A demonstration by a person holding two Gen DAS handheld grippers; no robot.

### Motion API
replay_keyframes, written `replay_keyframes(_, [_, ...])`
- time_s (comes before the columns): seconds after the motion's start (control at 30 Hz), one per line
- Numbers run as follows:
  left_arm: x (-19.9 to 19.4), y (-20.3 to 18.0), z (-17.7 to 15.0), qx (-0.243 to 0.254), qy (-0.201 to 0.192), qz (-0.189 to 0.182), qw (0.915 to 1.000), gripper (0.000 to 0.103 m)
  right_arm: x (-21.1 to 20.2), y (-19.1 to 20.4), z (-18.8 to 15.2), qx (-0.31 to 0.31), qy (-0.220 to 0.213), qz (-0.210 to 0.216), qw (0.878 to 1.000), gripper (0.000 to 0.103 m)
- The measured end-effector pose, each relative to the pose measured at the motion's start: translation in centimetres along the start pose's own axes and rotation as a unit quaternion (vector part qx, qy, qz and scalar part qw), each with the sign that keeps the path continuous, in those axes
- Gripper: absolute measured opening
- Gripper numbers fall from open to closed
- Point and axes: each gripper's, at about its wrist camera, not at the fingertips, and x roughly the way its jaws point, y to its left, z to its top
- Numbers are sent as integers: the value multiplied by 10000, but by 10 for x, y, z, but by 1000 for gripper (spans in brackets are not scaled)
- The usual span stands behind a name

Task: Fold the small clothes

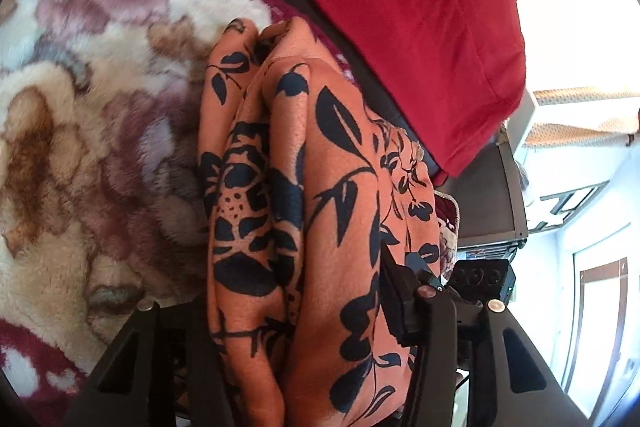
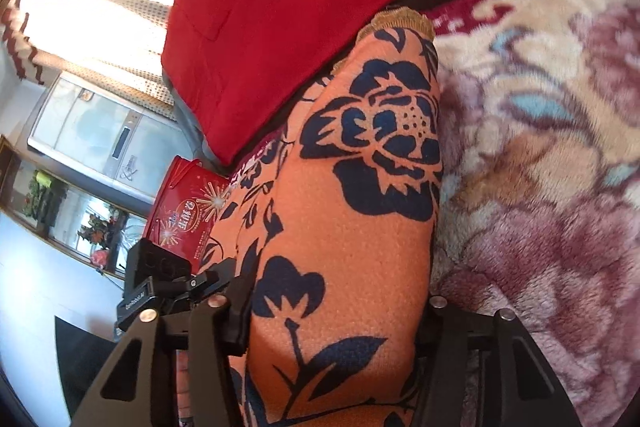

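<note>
I count one orange garment (image 1: 320,227) with a dark blue flower print, and it fills the middle of both wrist views, bunched into several thick folds and lifted off the plush floral blanket (image 1: 100,131) beneath it. I have two grippers on it. The left gripper (image 1: 308,359) has its black fingers (image 1: 408,307) on either side of the gathered cloth, pressed into it so the fabric bulges between them, so I read it as clamped on the garment. The right gripper (image 2: 332,339) shows the same: its two fingers (image 2: 236,311) flank a broad fold of the orange cloth and squeeze it at a middling width. There is one red cloth (image 1: 400,19) lying behind the garment in both views, over something dark. From the left wrist I see three or four separate folds of the garment running away from me, plus the other gripper's black camera block (image 1: 480,277) just to the right of the cloth, and a bright window area beyond. From the right wrist I see only one wide, smooth face of the garment with a large rose on it, a tan ribbed cuff (image 2: 400,19) at its far end, one red printed box (image 2: 188,211) at the left, a pale cabinet (image 2: 96,131), and the left gripper's black body (image 2: 160,275).
</note>
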Motion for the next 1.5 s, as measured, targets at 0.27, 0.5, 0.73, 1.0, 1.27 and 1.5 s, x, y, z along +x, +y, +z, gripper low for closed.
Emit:
replay_keyframes(0.27, [24, -54, -7, 649, -54, -212, 9977, 48, -52, 9, 5, -512, -528, -118, 9972, 55])
replay_keyframes(0.5, [73, -99, -25, 1100, 33, -107, 9939, 48, -110, -11, 7, -680, -879, -182, 9936, 55])
replay_keyframes(0.73, [115, -117, -59, 1153, 415, 391, 9917, 49, -141, -49, 5, -535, -756, -520, 9943, 55])
replay_keyframes(1.0, [119, -108, -72, 999, 620, 1013, 9879, 62, -146, -77, 7, -281, -441, -1295, 9902, 65])
replay_keyframes(1.27, [53, -121, -110, 1858, -374, 1970, 9619, 65, -208, -28, -13, -1210, -1717, -1723, 9624, 59])
replay_keyframes(1.5, [67, -116, -128, 2277, -650, 3184, 9179, 76, -159, -28, -26, -1339, -879, -2335, 9591, 38])
